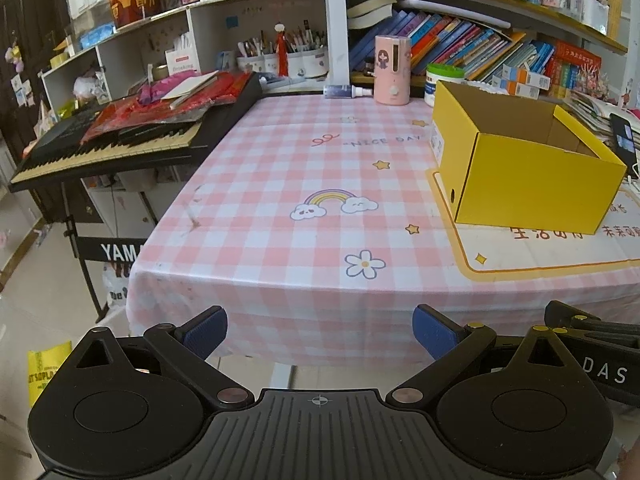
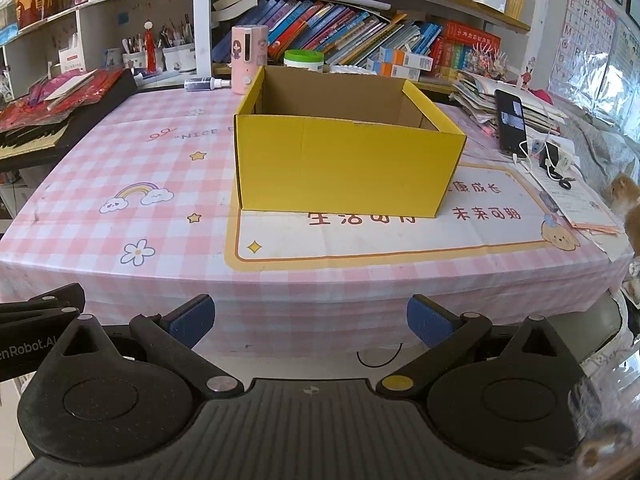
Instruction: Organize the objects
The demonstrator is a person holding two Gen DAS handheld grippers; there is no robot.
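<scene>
Both jaws spread wide and empty, left gripper (image 1: pixel 320 330) and right gripper (image 2: pixel 310 320) low in frame, box (image 2: pixel 344 164) dead centre: light, stiff cardboard, probably best pinched at a wall's rim.

The box (image 2: pixel 344 164) is yellow cardboard with a plain brown inside, open-topped and upright, resting on the white mat (image 2: pixel 400 236) on the table.

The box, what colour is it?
Yellow outside, brown inside; the box shows best in the right wrist view.
</scene>
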